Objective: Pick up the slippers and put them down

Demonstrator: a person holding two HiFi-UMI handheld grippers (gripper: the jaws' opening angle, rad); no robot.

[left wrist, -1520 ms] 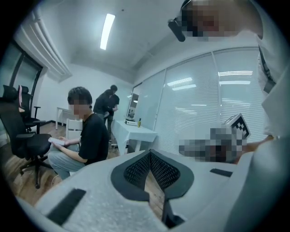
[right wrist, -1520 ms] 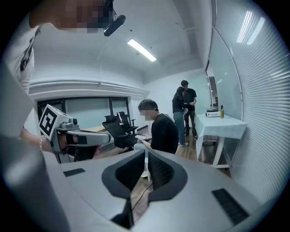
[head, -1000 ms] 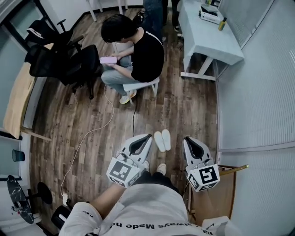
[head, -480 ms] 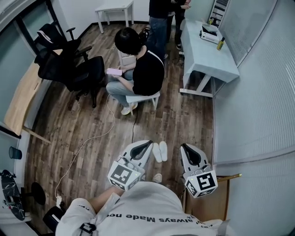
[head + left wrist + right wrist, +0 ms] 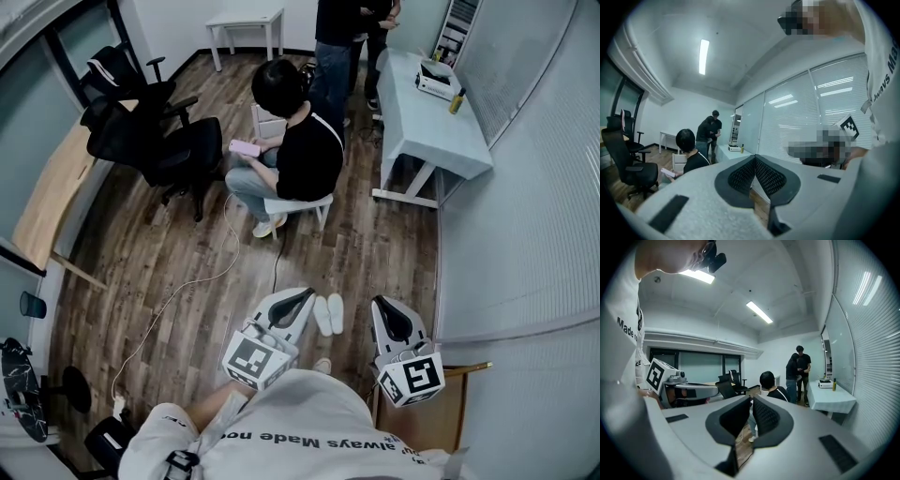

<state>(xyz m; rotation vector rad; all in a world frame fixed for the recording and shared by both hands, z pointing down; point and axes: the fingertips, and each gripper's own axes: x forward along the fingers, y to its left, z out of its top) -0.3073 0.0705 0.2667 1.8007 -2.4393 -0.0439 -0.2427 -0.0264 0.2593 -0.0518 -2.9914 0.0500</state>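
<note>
Slippers (image 5: 329, 313): white pair, side by side and touching, soles down on the wooden floor (image 5: 187, 253), just ahead of my operator's feet. Not lifted; no jaw touches them.

Left gripper (image 5: 302, 295): just left of the pair, above the floor. In its own view the jaws meet at the tips with nothing between them, so it is closed and empty.

Right gripper (image 5: 382, 304): to the right of the pair, a little apart from it. In its own view the pads stand together, only bare floor showing below them. Closed and empty too.

Against a second ago: the slippers sit lower in the head view, yet lie in the same spot on the boards, the same pairing, between the two grippers. The view has swung up the room, so the seated person (image 5: 300, 150) has slid down the picture and the small white table (image 5: 246, 19) at the far wall has come in. Both grippers flank the pair as before, jaws unchanged.
</note>
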